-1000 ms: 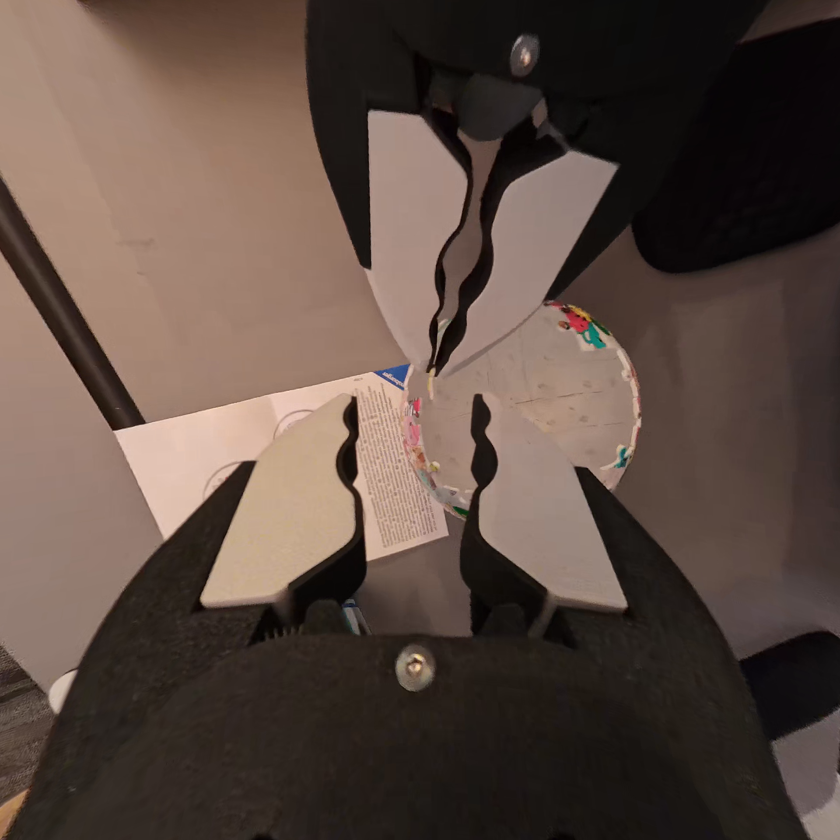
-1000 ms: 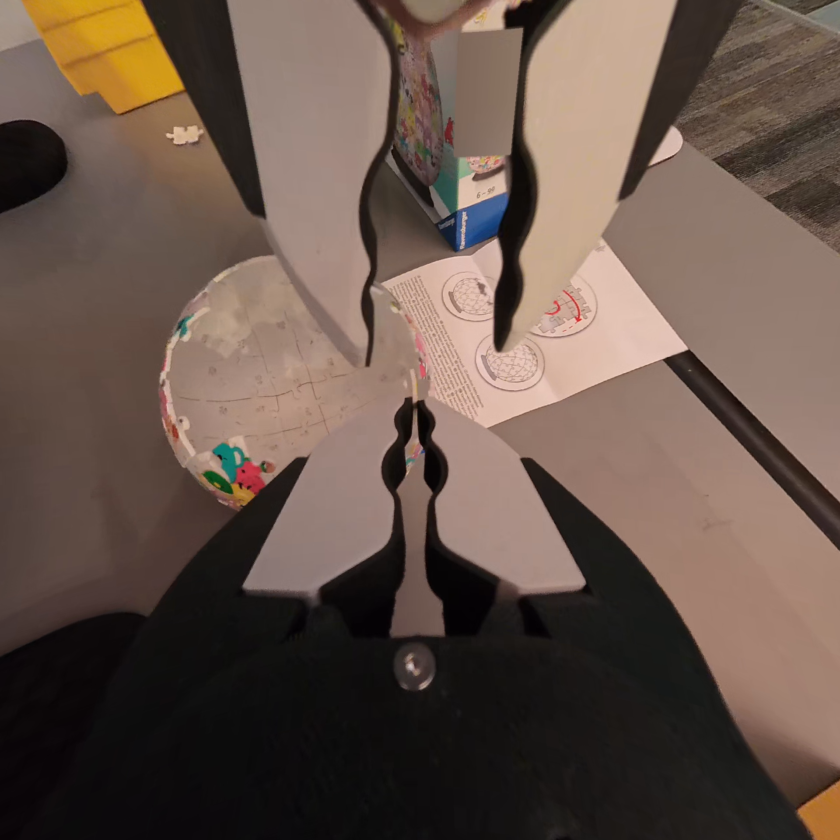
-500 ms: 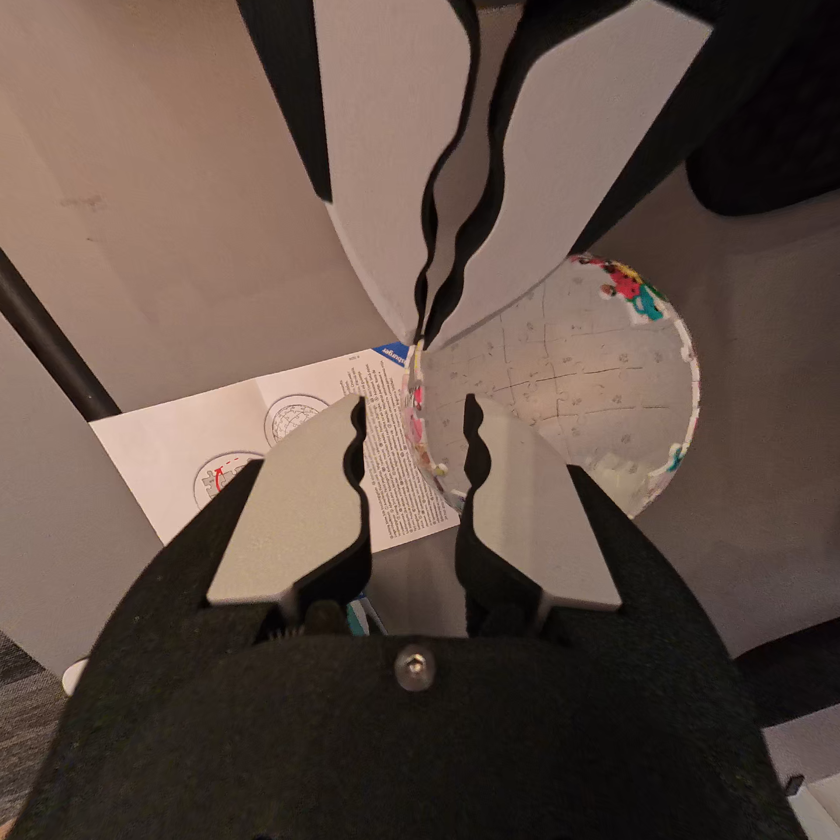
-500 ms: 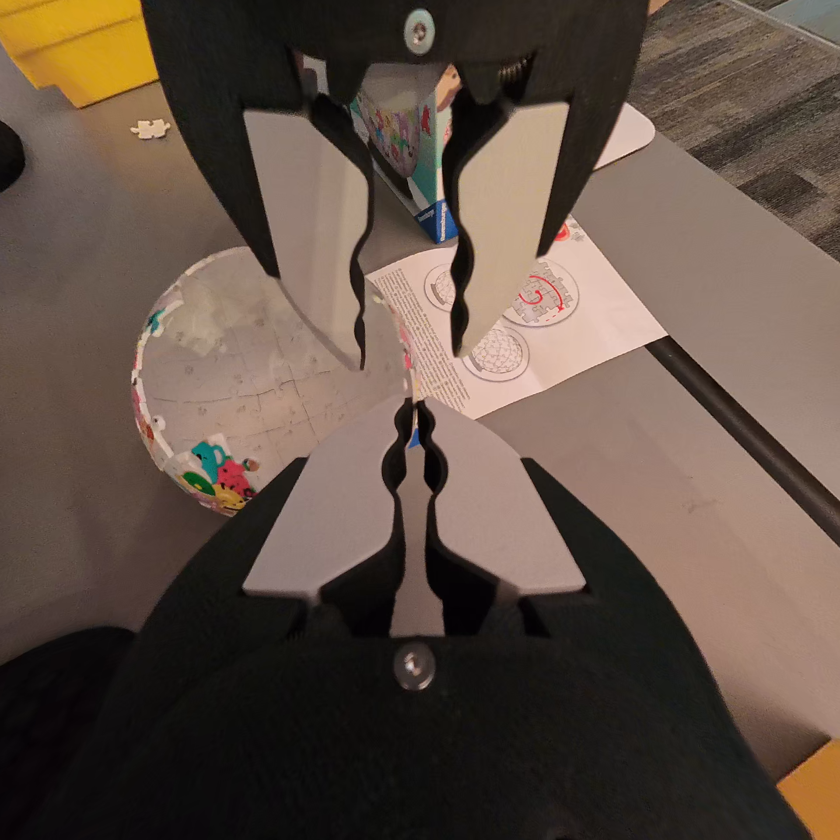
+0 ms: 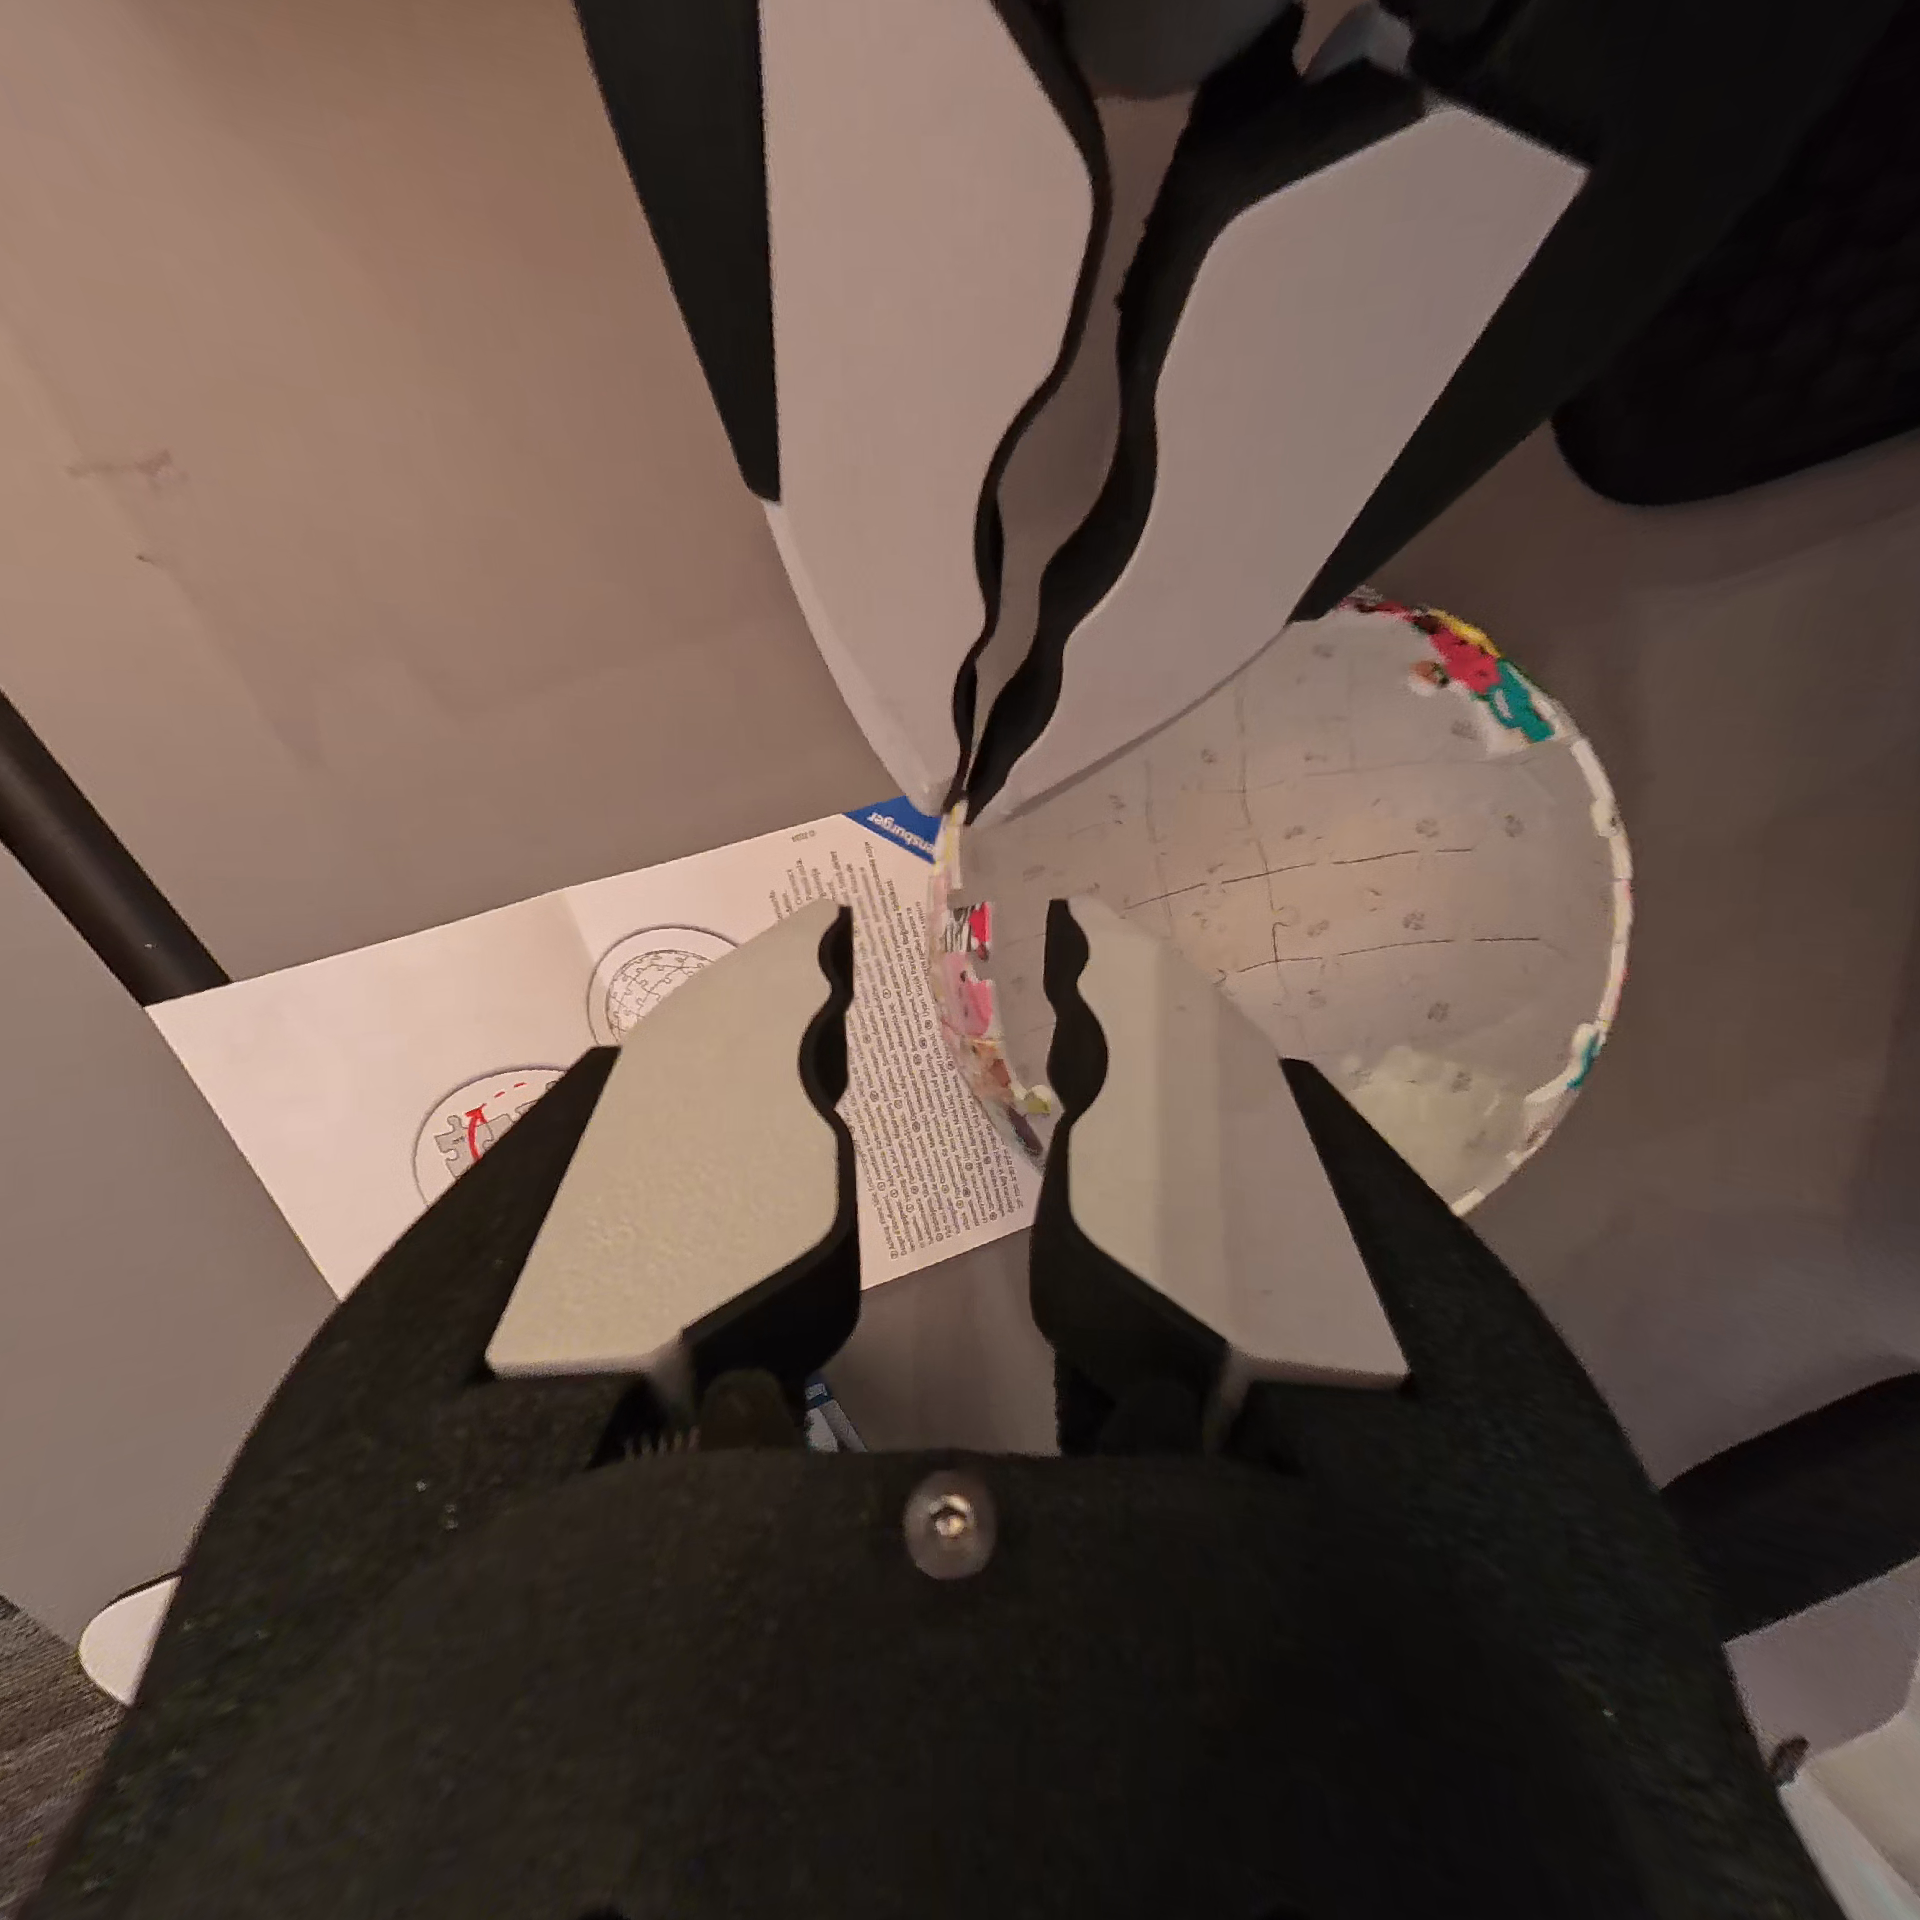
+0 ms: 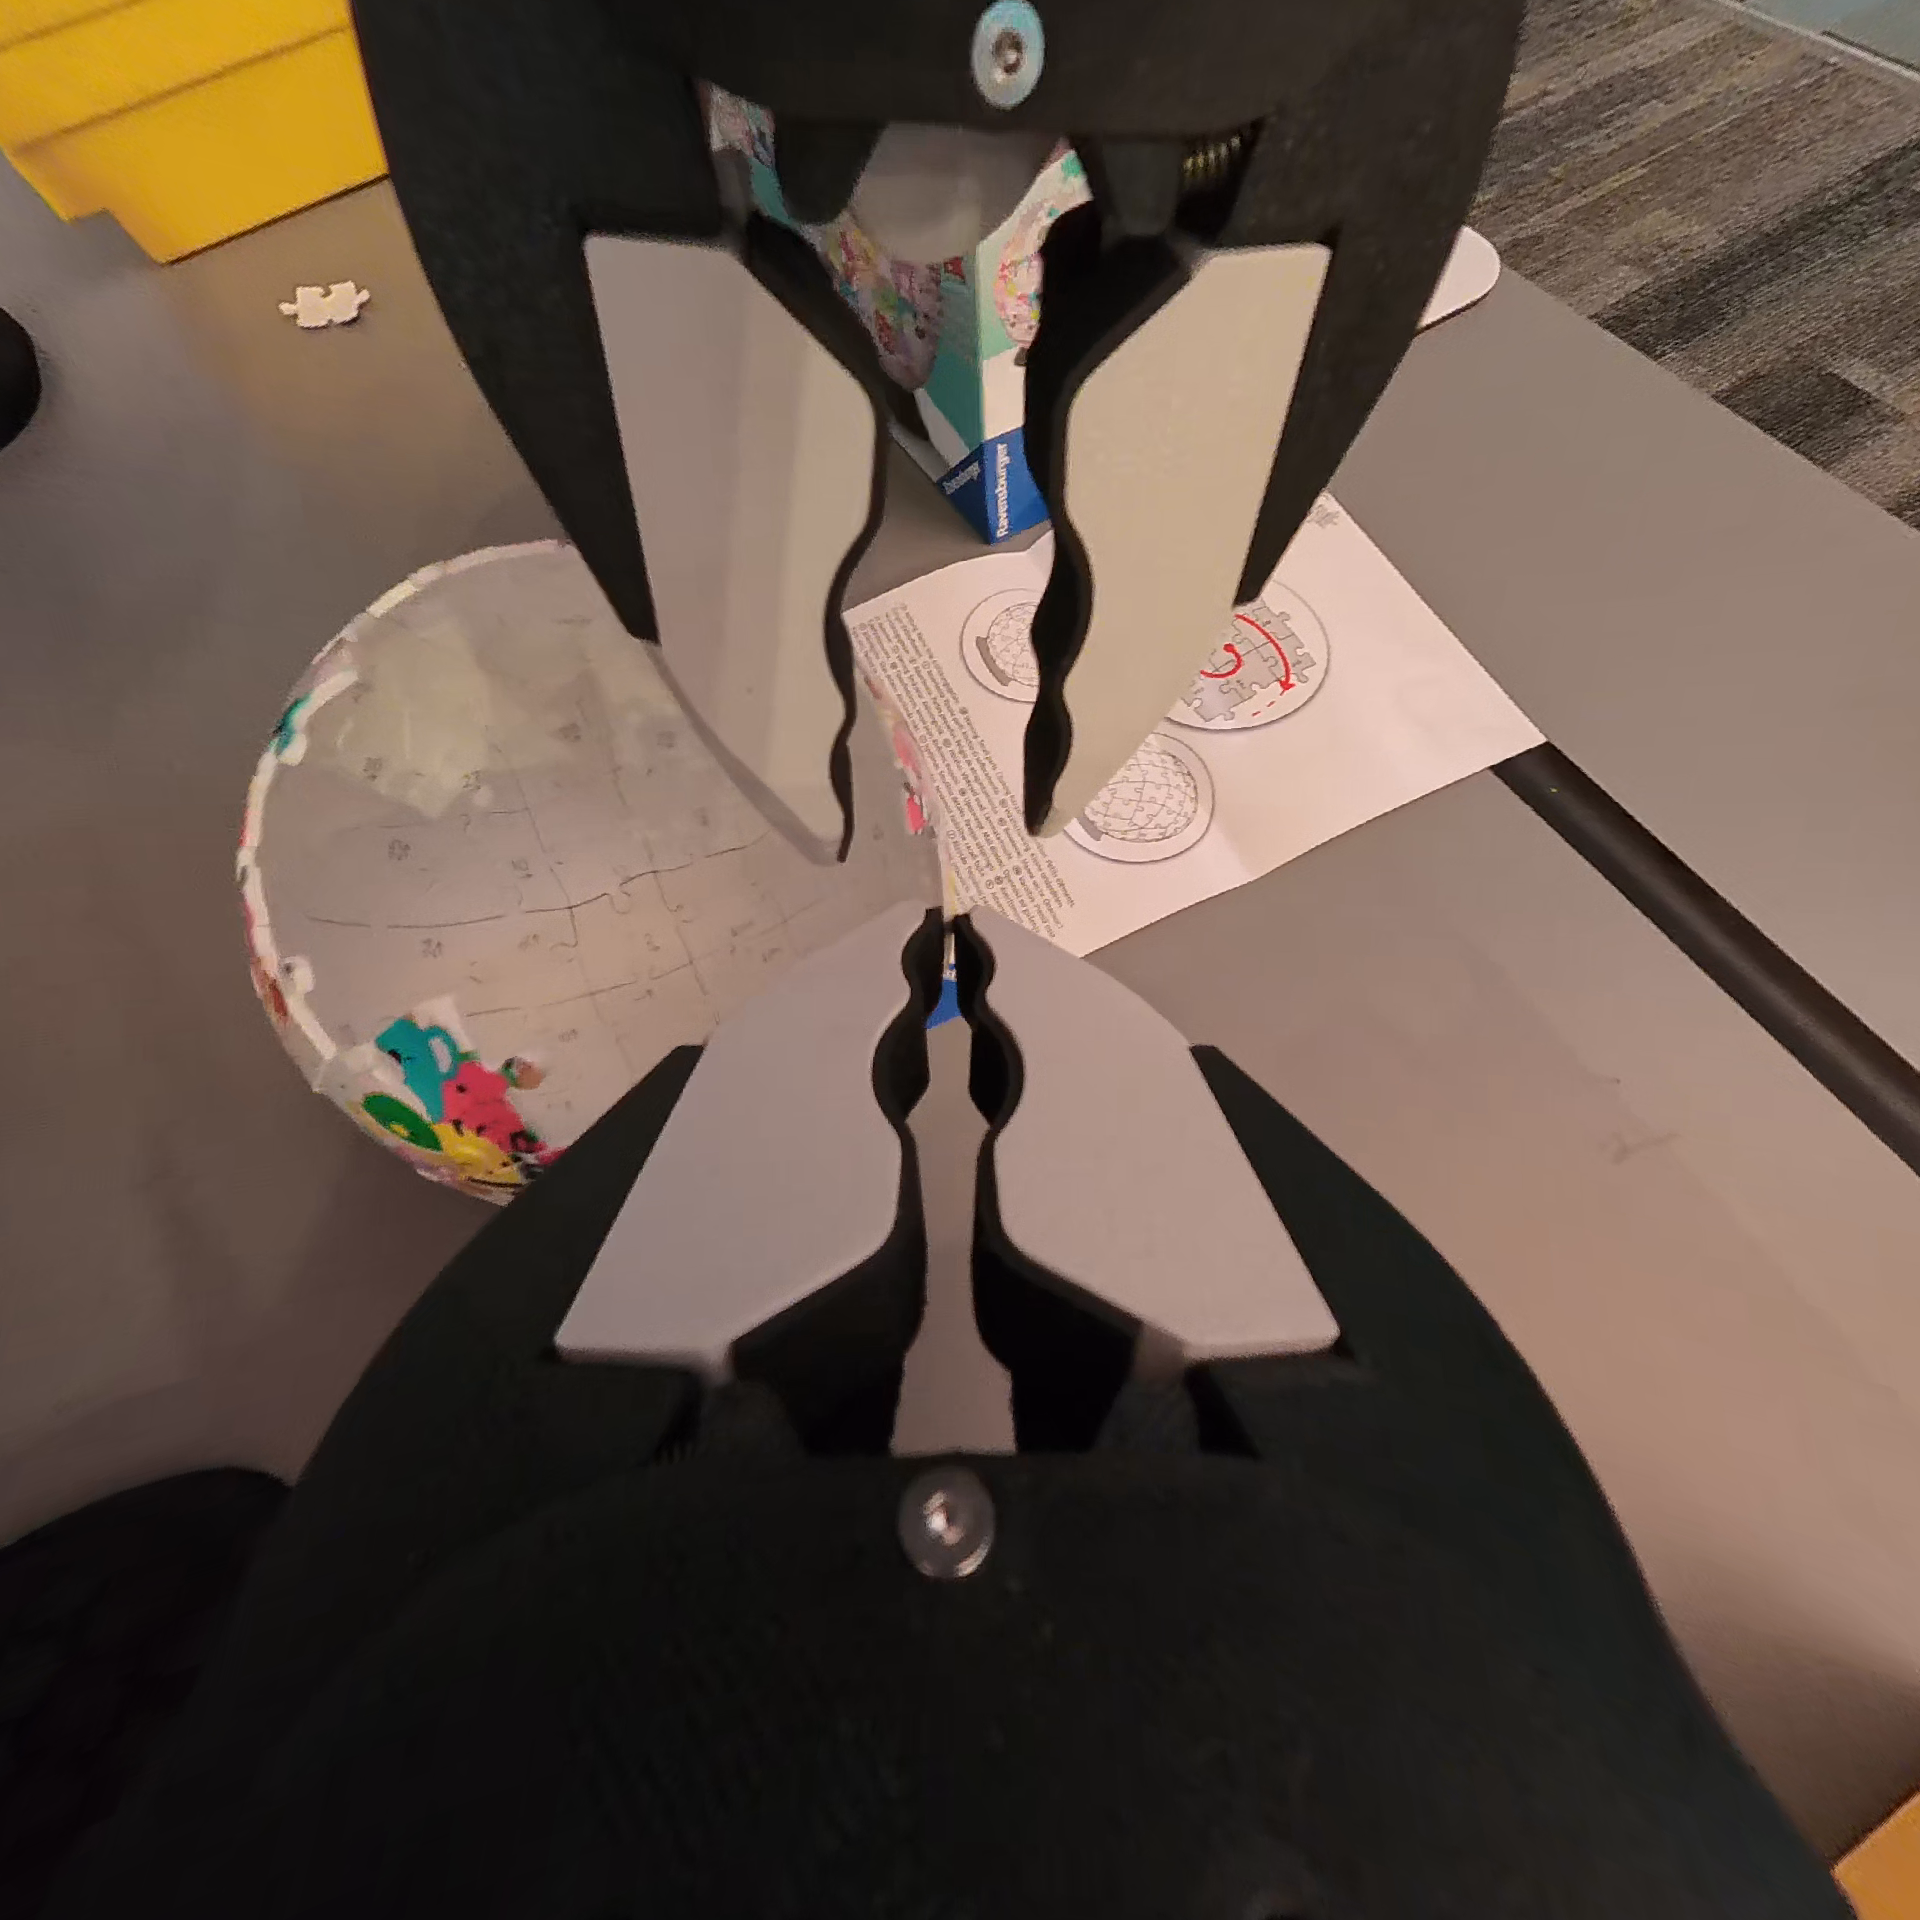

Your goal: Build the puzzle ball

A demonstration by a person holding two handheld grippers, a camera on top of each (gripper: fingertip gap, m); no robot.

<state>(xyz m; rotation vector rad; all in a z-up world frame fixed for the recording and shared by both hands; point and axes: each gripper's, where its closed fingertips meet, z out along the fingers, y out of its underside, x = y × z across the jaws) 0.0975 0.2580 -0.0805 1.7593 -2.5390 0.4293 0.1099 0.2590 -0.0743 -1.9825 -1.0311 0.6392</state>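
the puzzle ball (image 6: 499, 883) lies on the grey table (image 6: 1558, 1039) as an unfinished shell, its hollow turned up toward you, the pale grey backs of the pieces showing inside and the bright printed side showing only along the rim. being a round bowl it has no clear long axis; its opening tilts toward your grippers. your right gripper (image 6: 948, 925) has its jaws closed on the near rim of the shell, a thin yellowish edge pinched at the fingertips; whether that edge is a separate piece or part of the rim, i cannot tell. your left gripper (image 5: 948, 914) comes in from the opposite side with its jaws parted, one finger inside the bowl and the other outside it over the paper, the rim standing between them and not gripped.

the white instruction sheet (image 6: 1299, 707) lies just beside the ball, touching or slipping under its rim. behind it stands the puzzle box (image 6: 977, 364), largely hidden by the left gripper in the right wrist view. a single loose puzzle piece (image 6: 324, 304) lies well apart on the table near a yellow bin (image 6: 187, 114). a dark bar (image 5: 94, 842) runs past the sheet's far end. the two grippers meet tip to tip, so each blocks much of the other's view of the rim.
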